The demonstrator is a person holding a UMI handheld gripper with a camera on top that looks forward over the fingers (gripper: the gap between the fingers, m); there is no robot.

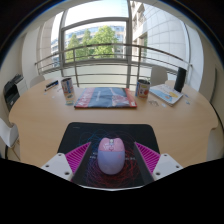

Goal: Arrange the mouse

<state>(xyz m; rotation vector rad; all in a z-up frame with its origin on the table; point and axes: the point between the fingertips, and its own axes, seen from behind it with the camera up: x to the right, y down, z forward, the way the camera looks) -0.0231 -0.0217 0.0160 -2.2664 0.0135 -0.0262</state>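
A pale pink-white mouse [111, 160] rests on a black mouse pad [110, 131] on the wooden table. My gripper [111, 148] is open, with the mouse standing between its fingers. There is a gap between the mouse and the magenta pad [76, 156] on the left and the other pad [148, 156] on the right. The mouse's rear end is hidden below the fingers' base.
Beyond the mouse pad lies a reddish mat [105, 97]. A can [67, 88] stands to its left and a cup [143, 88] to its right. A laptop [168, 95] sits at the far right. A railing and large windows lie behind the table.
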